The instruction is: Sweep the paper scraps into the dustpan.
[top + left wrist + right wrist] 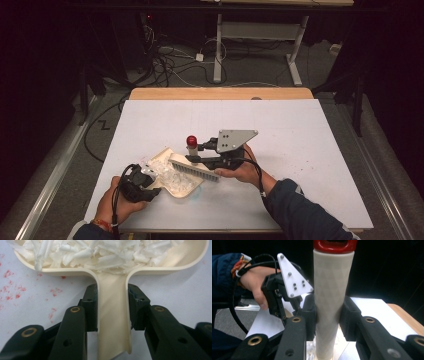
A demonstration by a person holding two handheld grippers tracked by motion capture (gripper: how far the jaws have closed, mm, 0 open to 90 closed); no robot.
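Dustpan (181, 186) lies on the white surface (300, 150), loaded with white shreds (100, 252). Left tongs (112, 310) clamp the dustpan's handle from both sides, at its near edge. Right tongs (328, 312) clamp the cream handle of the brush (195, 169), which ends in a red cap (335, 245). Brush bristles rest across the dustpan's far rim, just beside the shreds.
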